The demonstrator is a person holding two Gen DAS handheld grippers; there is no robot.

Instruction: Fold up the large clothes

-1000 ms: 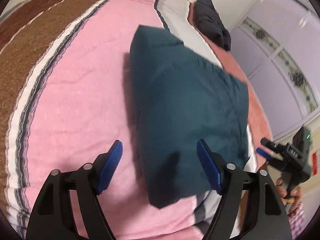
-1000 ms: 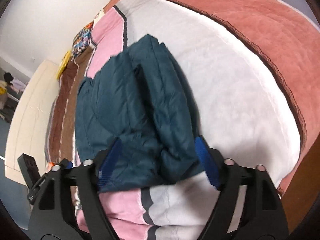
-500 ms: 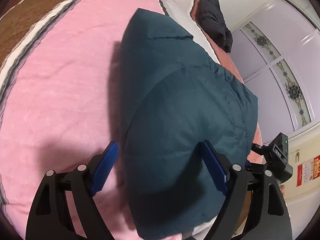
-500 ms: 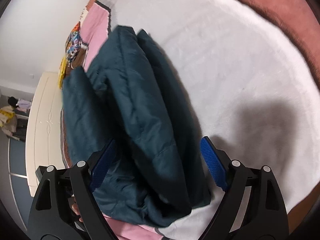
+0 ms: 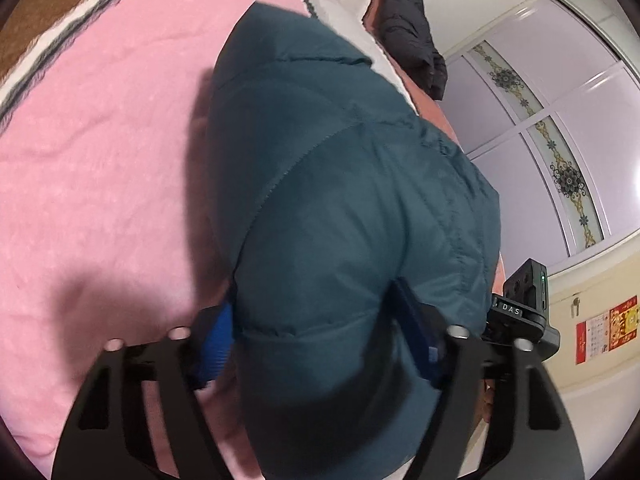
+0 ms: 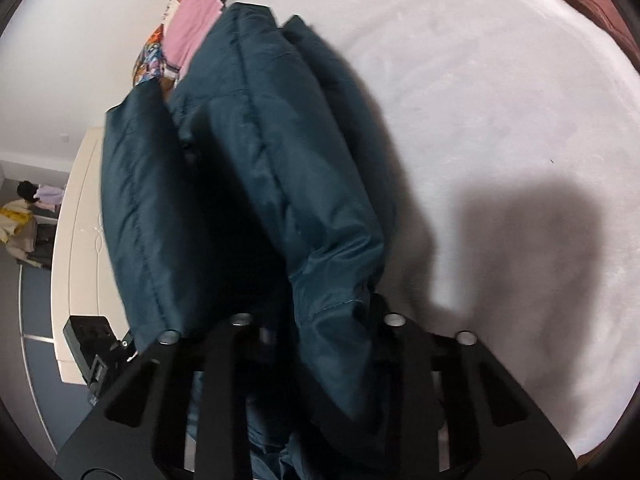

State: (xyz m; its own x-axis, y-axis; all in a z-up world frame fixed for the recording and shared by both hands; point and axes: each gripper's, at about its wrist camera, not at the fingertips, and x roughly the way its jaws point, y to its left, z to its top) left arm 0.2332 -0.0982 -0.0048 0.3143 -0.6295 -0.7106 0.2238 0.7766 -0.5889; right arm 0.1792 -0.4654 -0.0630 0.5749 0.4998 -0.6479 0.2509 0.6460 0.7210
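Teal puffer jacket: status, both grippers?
Left gripper and right gripper both shut on teal puffer jacket. Jacket folded, on bed. Nothing blocking.

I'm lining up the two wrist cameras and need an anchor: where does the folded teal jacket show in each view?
Left wrist: the teal jacket fills the centre and lower middle, running down between the left gripper fingers.
Right wrist: it fills the centre-left, from the upper middle down into the right gripper.
Shared landmark: the striped bedspread's pink band, a small patch at top left in the right view.
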